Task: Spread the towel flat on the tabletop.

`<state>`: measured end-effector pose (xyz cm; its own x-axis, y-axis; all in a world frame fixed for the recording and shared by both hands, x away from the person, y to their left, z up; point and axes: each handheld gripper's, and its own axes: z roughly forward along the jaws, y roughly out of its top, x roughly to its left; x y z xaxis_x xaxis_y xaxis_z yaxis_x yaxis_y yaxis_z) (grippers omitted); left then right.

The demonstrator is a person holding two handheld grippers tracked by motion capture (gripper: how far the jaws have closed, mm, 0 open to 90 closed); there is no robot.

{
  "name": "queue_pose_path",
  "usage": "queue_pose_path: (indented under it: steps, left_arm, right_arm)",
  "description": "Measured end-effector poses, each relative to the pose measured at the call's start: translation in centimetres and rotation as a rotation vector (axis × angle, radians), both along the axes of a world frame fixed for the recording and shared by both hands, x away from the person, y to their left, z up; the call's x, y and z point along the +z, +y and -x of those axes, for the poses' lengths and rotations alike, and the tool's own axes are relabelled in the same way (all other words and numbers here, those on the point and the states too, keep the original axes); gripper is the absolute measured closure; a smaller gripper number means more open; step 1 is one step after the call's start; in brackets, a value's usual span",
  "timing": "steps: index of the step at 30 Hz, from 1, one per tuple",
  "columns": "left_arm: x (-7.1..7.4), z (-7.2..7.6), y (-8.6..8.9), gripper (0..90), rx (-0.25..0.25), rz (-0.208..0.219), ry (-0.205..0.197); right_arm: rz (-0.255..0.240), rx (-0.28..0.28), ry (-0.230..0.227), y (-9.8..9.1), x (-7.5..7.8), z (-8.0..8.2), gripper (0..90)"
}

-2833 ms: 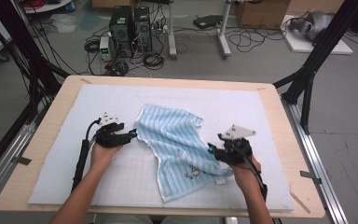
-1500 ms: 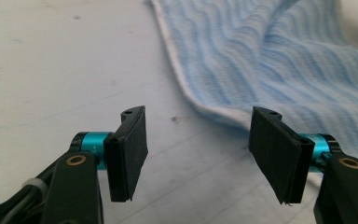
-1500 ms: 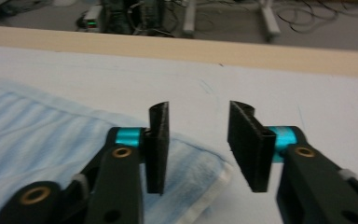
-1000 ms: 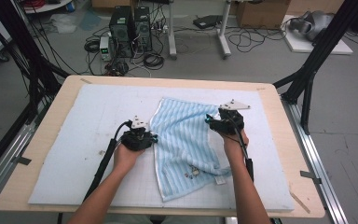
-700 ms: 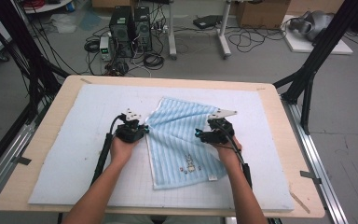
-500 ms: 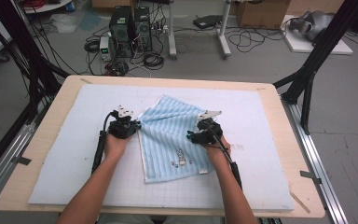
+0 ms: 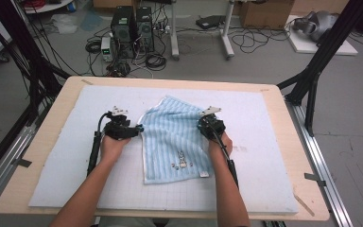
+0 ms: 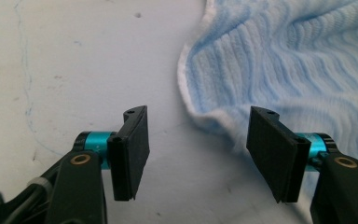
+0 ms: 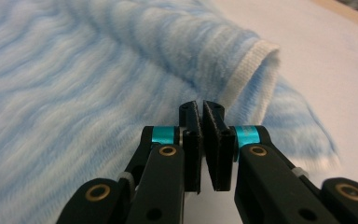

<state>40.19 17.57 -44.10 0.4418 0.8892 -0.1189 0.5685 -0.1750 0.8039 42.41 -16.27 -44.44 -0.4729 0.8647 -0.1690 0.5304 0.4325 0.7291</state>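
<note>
The blue striped towel [image 7: 177, 139] lies folded on the white mat [image 7: 274, 142], mid-table. The left gripper [image 8: 198, 140] sits at its left edge, jaws just sprung apart, nothing pinched between them. The right gripper [image 9: 202, 116] has just snapped closed at the towel's right fold; whether it pinches cloth, I cannot tell.

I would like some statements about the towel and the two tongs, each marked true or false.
1. The left tongs are open, with nothing between the jaws. True.
2. The right tongs stand wide open. False: their jaws are shut.
3. The towel is plain red. False: it is light blue with white stripes.
4. The towel lies on the white mat. True.
5. The towel hangs over the table edge. False: it lies near the middle.
</note>
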Motion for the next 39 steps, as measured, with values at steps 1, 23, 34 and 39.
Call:
queue_pose_path:
  steps: [1, 23, 34, 39]
  left_arm:
    - [0.2, 0.2, 0.0, 38.0, -0.014, -0.002, -0.004]
    - [0.2, 7.9, -1.1, 41.9, -0.216, 0.126, -0.011]
    - [-1.1, 11.6, -3.5, 52.3, -0.287, 0.067, 0.034]
    - [-1.0, 12.8, -4.7, 75.7, -0.329, -0.056, -0.019]
  right_arm:
    - [0.009, -0.032, -0.013, -0.3, -0.1, -0.2, 85.9]
    - [-0.146, -0.049, -0.086, -6.3, 3.8, 8.3, 43.5]
    - [-0.111, 0.060, -0.046, -6.6, 1.4, 15.3, 48.6]
    - [-0.101, 0.110, 0.028, -6.0, 0.3, 16.1, 59.4]
